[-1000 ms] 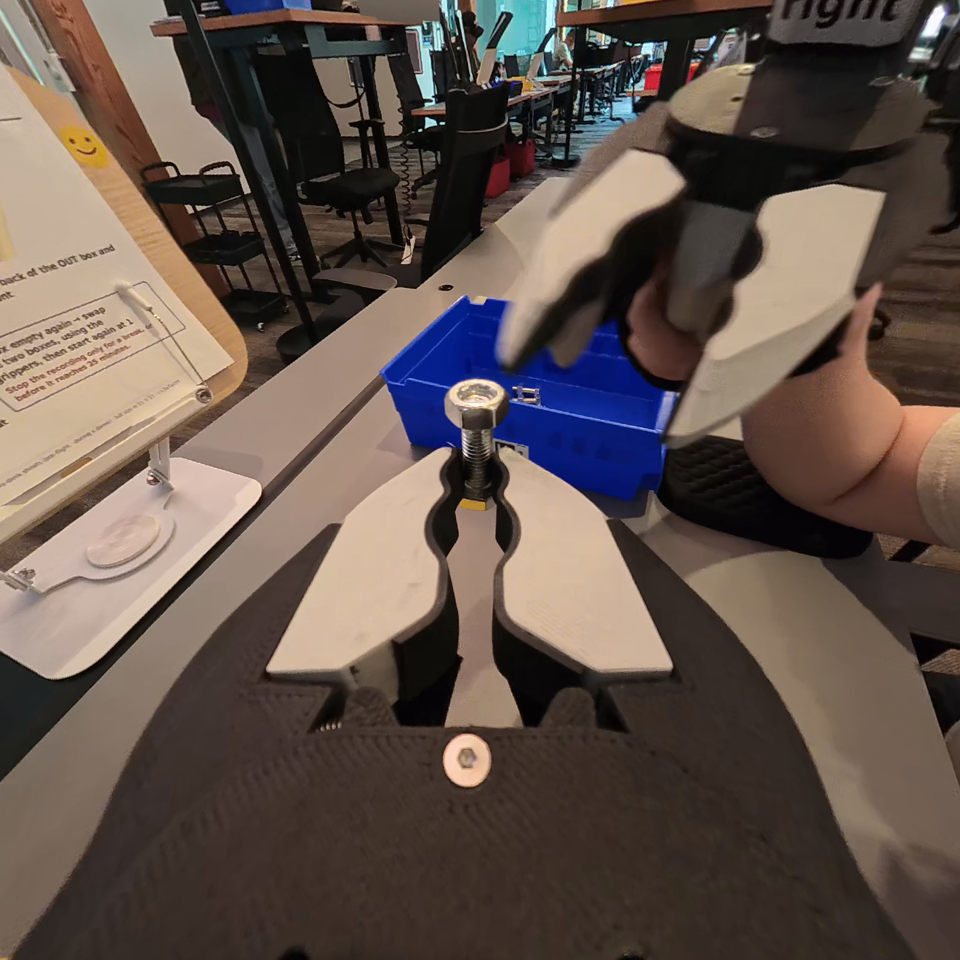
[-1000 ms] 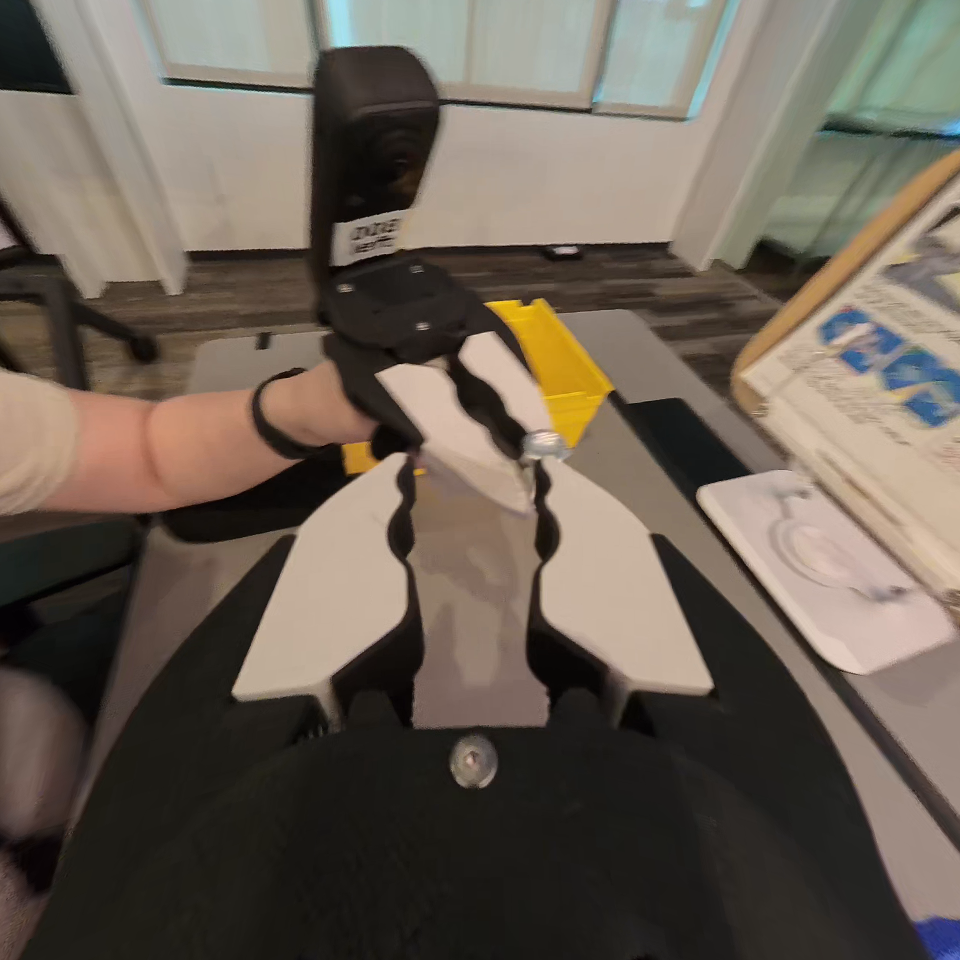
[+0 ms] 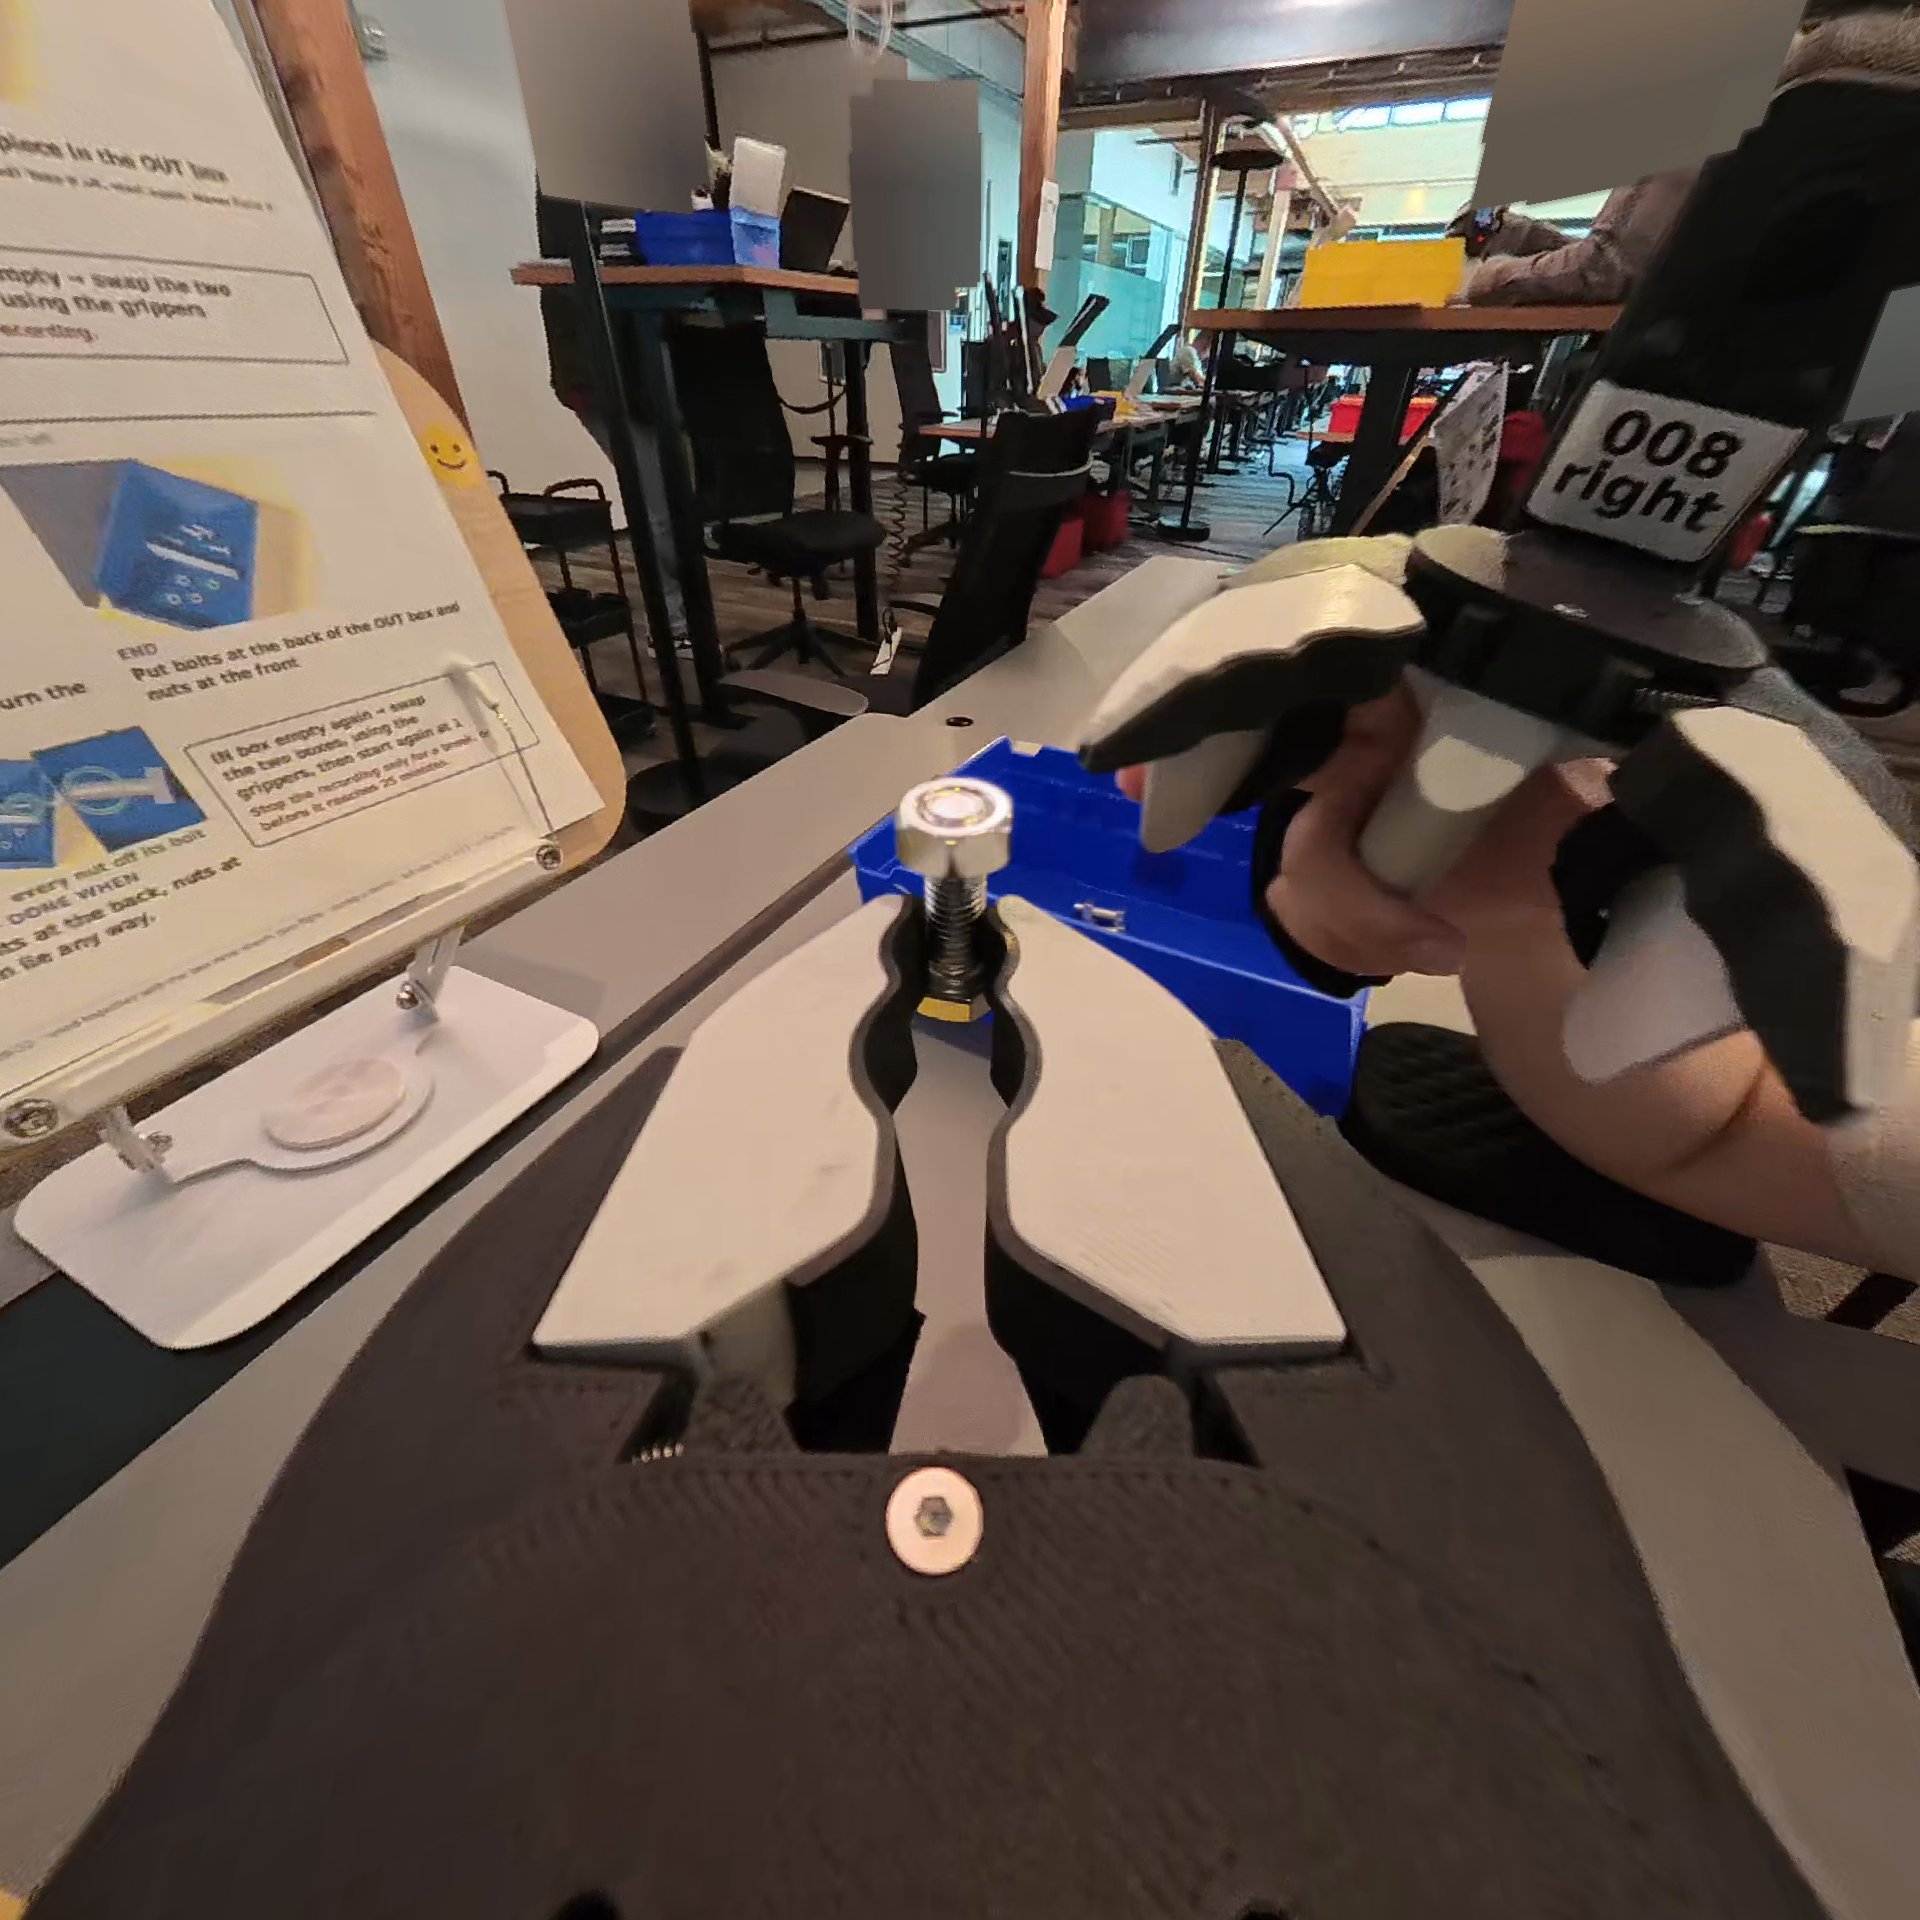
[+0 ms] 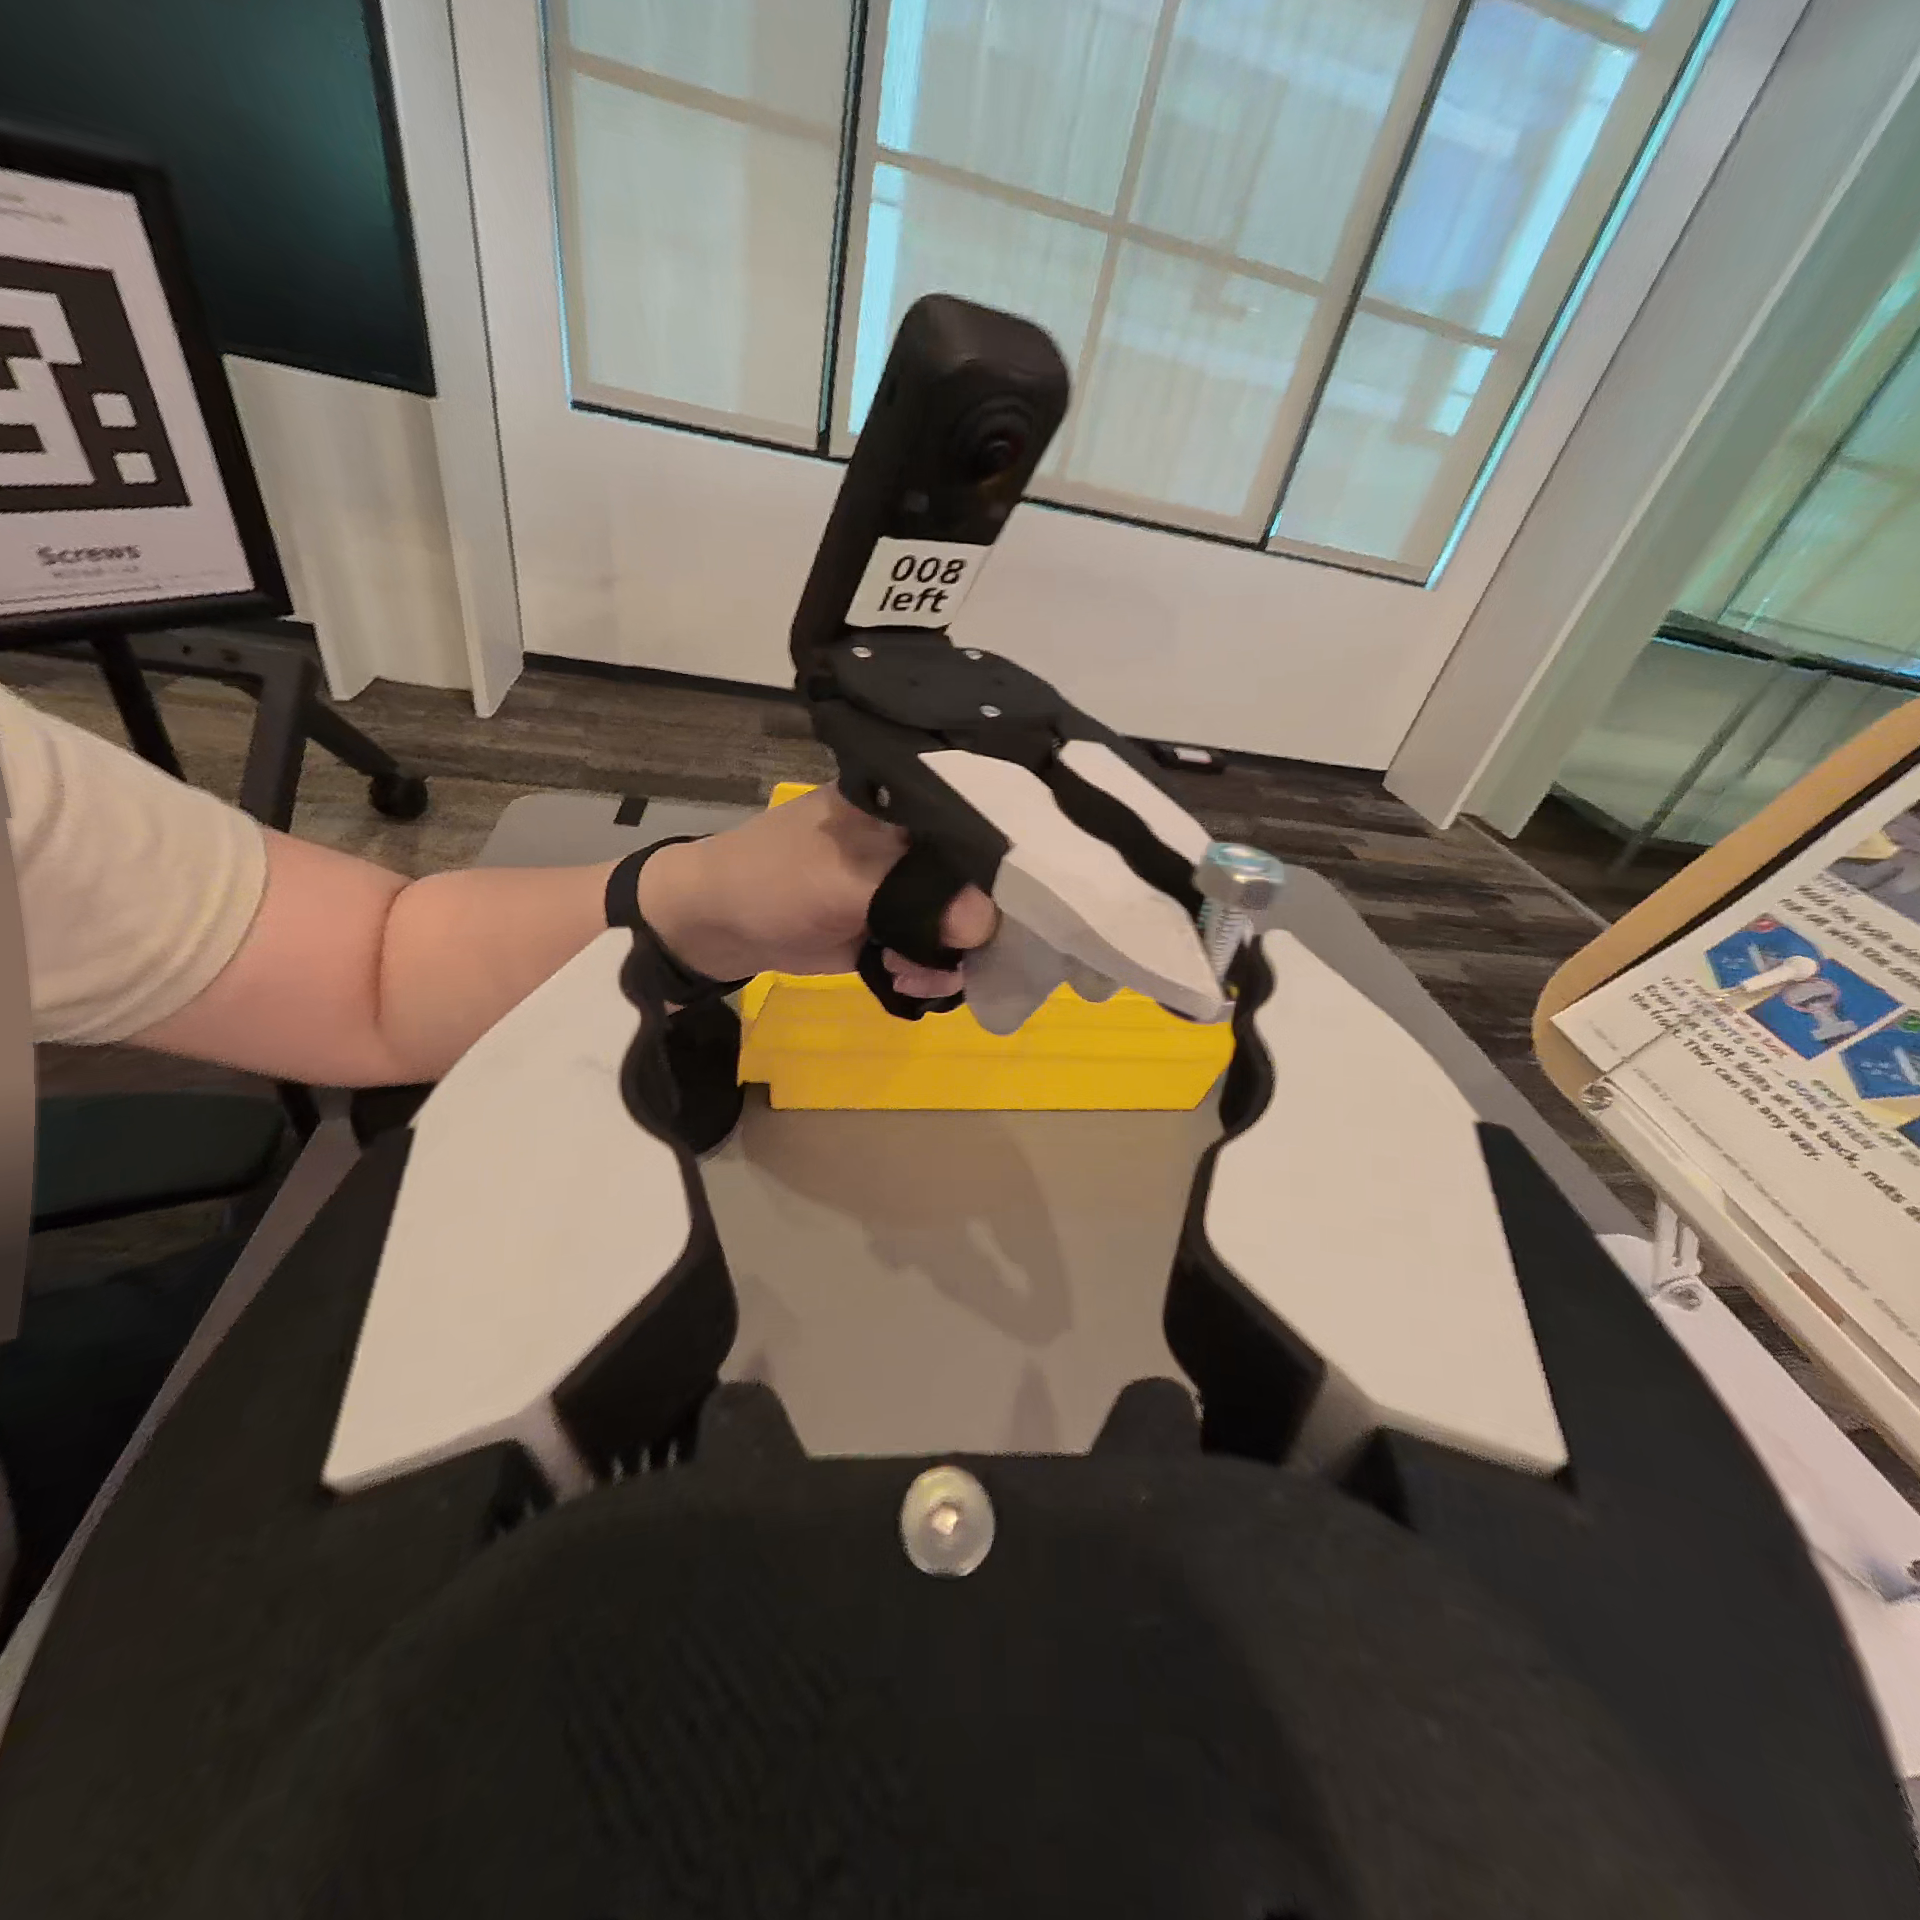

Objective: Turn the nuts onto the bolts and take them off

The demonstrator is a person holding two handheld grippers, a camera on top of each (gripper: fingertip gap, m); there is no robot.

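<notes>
Two grippers: one in each of the person's hands, facing each other above a grey counter.
Left gripper: its jaws are closed on the lower threaded shank of a silver steel bolt, the grey fingertips pressing from both sides.
Bolt axis: upright, hexagonal end uppermost and clear above the jaws; a small yellowish piece shows at the bottom, whether it is a nut I cannot tell.
Right gripper: its jaws stand wide apart and hold nothing.
Key relation: in the right wrist view the bolt sits at the far right of the gap, just beside the right-hand fingertip, well off the centre line.
Nearer hand: the right gripper hovers to the right of the bolt, near but not touching.
Next move, as a judgement: the open jaws likely need to shift sideways until the bolt's top is centred, then close and twist about the upright axis.
Edges: a blue plastic bin lies just behind the bolt; a yellow plastic bin lies under the left gripper.
Open room: bare counter below the right jaws; a tilted instruction board on a white stand stands to one side, near enough to limit a wide swing.
</notes>
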